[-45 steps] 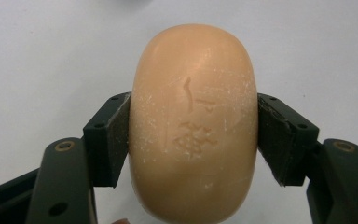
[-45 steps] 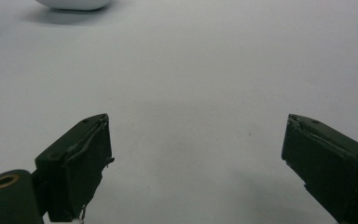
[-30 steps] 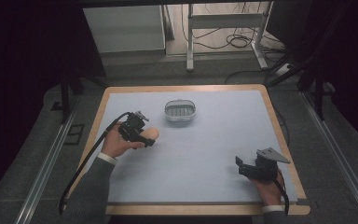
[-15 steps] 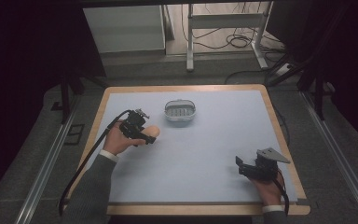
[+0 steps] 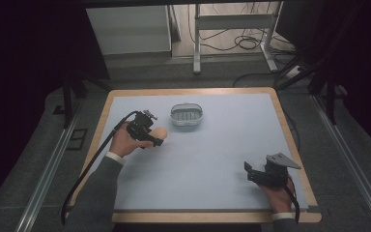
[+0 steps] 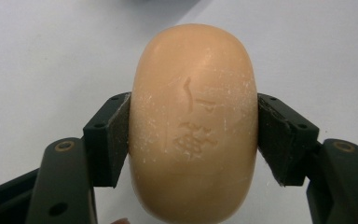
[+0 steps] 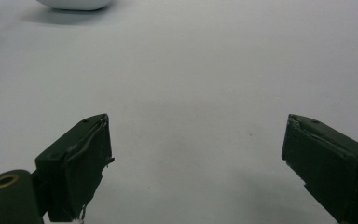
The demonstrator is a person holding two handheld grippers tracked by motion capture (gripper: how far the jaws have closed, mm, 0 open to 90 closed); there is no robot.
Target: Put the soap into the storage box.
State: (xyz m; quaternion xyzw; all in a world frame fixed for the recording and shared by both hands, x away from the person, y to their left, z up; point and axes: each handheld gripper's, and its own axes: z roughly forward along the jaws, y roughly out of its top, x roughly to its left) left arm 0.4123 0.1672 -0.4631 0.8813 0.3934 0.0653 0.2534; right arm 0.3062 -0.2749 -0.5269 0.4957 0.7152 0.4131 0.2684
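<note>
A peach-coloured oval soap bar (image 6: 195, 126) with a stamped mark is clamped between the two black pads of my left gripper (image 6: 193, 140). From above, that left gripper (image 5: 155, 137) holds the soap bar (image 5: 160, 132) over the left part of the table, just left of a small white soap dish (image 5: 185, 115). My right gripper (image 5: 249, 172) rests near the front right corner, jaws wide apart. Its own view shows the right gripper (image 7: 198, 161) with bare table between the pads and the dish's edge (image 7: 74, 4) at the top left.
The table has a pale blue top (image 5: 222, 145) with a wooden rim (image 5: 294, 145). A black cable (image 5: 92, 164) trails from the left gripper over the left edge. Dark floor, metal rails and a desk frame (image 5: 232, 29) surround the table.
The left gripper with the soap has edged slightly to the right, toward the dish. The right gripper has stayed put.
</note>
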